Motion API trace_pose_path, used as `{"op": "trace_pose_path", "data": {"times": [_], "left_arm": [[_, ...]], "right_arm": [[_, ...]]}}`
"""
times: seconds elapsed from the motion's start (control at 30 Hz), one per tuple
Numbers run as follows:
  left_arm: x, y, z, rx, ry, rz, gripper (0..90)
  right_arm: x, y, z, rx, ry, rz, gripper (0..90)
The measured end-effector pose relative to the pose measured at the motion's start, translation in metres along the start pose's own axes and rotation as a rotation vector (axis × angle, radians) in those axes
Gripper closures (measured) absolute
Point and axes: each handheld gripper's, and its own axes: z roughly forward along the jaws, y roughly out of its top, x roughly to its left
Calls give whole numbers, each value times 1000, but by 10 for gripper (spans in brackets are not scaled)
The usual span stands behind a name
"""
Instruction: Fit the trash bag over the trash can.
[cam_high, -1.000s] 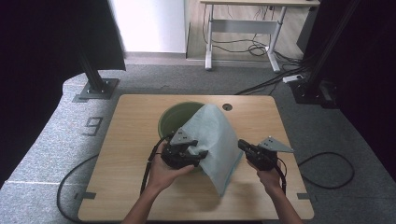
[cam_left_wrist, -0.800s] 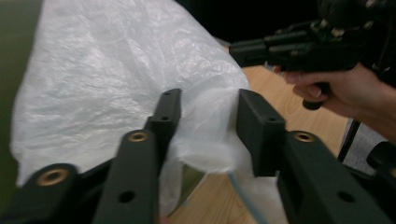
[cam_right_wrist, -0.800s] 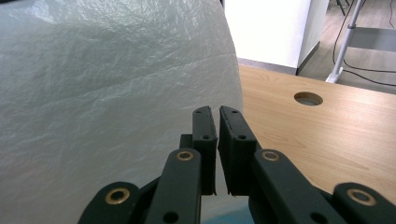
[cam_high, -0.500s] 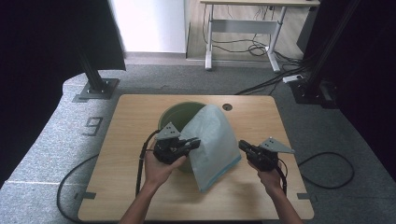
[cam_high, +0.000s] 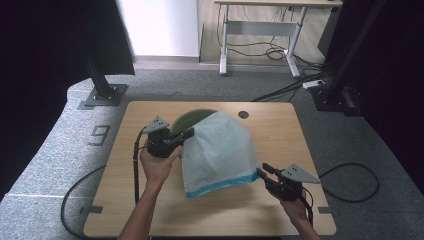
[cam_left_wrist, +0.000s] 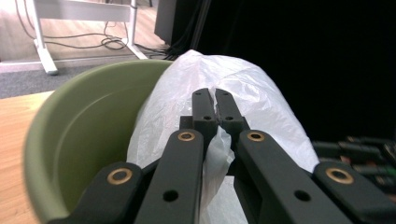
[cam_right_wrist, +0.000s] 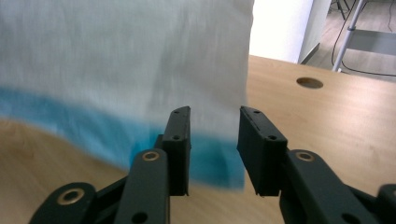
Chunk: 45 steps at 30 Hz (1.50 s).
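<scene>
A: Where is the plastic bag (cam_high: 217, 152) right now?

B: Mid-table, draped against the right side of the green bin (cam_high: 187, 119), which stands toward the far edge of the wooden table (cam_high: 125, 200). The bag is white with a blue band along its near, lower edge.

A: And the left gripper (cam_high: 188, 133)?

B: Its jaws have just been closing and now pinch a fold of the bag's left upper edge, beside the bin's rim; the left gripper view shows the plastic bunched between the pads.

A: The right gripper (cam_high: 264, 170)?

B: At the bag's near right corner, by the blue band. Its jaws have just been opening and stand apart; in the right gripper view the corner hangs beyond them, with no pad pressing on it
</scene>
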Motion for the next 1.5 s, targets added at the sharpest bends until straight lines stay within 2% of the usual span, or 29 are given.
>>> {"op": "trace_pose_path", "data": {"times": [0.23, 0.33, 0.43, 0.5, 0.57, 0.6, 0.67, 0.73, 0.8, 1.03, 1.13, 1.17, 1.2, 1.3, 1.43, 1.5], "left_arm": [[9, 0, -3, -3, 4, -28, 892], [10, 1, -4, -1, 2, -30, 891], [11, 2, -5, -1, 0, -32, 891], [11, 2, -5, -1, -2, -34, 891], [12, 2, -5, 1, -2, -31, 890], [13, 2, -5, 1, -4, -32, 891], [14, 3, -5, -1, -8, -34, 891], [15, 4, -3, -1, -13, -38, 891], [16, 5, 0, 4, -14, -38, 891], [16, 16, 17, 42, -20, -23, 889], [18, 17, 22, 60, -26, -30, 883], [18, 17, 22, 68, -35, -32, 869], [16, 16, 20, 98, -43, -22, 793], [11, 14, 7, 73, -13, 1, 647], [7, 13, -17, 68, 5, 42, 441], [7, 13, -28, 65, 3, 58, 377]], "right_arm": [[5, -27, -7, 34, -24, -13, 504], [7, -36, -2, 57, -54, -33, 449], [7, -38, 7, 51, -78, -40, 431], [5, -36, 13, 31, -80, -37, 452], [3, -29, 18, 3, -79, -48, 522], [2, -26, 19, -6, -74, -48, 599], [-3, -17, 17, -44, -103, -38, 768], [-7, -6, 14, -76, -91, -23, 847], [-11, 8, 8, -103, -87, -16, 880], [-24, 58, -11, -202, -135, 15, 884], [-25, 67, -13, -216, -140, 18, 884], [-25, 73, -13, -219, -142, 18, 884], [-24, 80, -12, -216, -152, 10, 884], [-23, 83, -10, -197, -164, 1, 884], [-25, 83, -6, -164, -176, -7, 884], [-25, 83, -5, -148, -179, -8, 884]]}}
